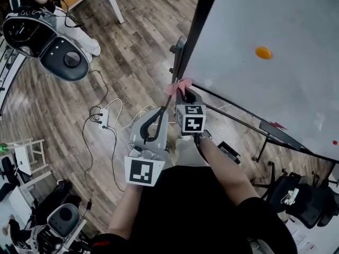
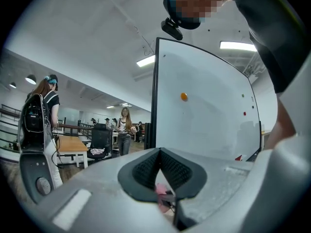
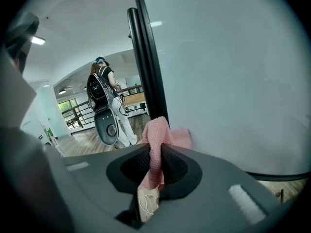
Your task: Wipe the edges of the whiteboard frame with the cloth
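Two grippers are showing just below the head camera, each carrying one marker cube. The right gripper (image 3: 155, 152) is pinching the one pink cloth (image 3: 163, 135) between its jaws, and the cloth's free end is bunching against the lower left corner of the one whiteboard (image 1: 275, 89), touching the white surface just beside the black frame (image 1: 197, 30). The left gripper (image 2: 159, 153) is hanging just left of the right one and pointing at that same corner. Its jaws are pressing together on nothing, and the cloth is showing beyond them. One orange magnet (image 1: 263, 52) is sitting on the board, well apart from the cloth.
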`<state>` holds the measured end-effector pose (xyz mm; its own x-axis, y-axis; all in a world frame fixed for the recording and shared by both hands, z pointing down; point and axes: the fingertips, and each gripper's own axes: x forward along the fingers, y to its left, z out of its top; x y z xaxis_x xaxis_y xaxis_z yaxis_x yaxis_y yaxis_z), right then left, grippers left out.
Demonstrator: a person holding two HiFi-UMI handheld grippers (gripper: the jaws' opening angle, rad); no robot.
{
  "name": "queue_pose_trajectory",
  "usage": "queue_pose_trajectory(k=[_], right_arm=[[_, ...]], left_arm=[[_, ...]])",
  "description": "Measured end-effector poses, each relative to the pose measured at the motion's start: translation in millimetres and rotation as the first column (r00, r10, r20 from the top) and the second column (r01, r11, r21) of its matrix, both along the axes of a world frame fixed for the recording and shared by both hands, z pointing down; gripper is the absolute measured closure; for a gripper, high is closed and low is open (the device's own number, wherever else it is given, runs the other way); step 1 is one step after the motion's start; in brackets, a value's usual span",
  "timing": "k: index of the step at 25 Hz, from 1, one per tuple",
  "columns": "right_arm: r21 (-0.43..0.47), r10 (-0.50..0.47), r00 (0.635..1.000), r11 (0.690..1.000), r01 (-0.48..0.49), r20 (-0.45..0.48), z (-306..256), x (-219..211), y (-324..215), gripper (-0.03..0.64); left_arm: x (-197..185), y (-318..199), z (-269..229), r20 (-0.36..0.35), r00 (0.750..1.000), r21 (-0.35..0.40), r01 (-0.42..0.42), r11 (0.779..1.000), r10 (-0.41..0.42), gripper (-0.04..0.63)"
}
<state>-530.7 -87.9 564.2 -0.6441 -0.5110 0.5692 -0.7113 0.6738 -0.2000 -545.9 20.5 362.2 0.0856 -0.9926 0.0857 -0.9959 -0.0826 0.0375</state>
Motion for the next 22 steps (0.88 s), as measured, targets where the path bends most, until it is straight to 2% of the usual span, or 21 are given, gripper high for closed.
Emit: queue_pose_trajectory(k=[8,17,22], right_arm=[[-0.036,-0.044,0.999,0.998,0.043,-0.027,18.5,-5.5,-9.6,0.568],[-0.094,-0.063,0.997,0.994,0.059,-0.033,39.4,-7.0,-24.8,0.568],[-0.104,-0.084,0.996,0.991,0.080,-0.037,44.5,-9.1,-21.0,0.568]], left_arm=[[-8.8,7.2,3.4,-0.033,0.994,0.002,0.107,0.994,-0.107,0.595],[1.4,7.0,12.6,-0.028,0.986,-0.025,0.165,0.986,-0.166,0.595],[9.1,8.4,11.6,-0.033,0.982,0.000,0.189,0.982,-0.189,0.595]])
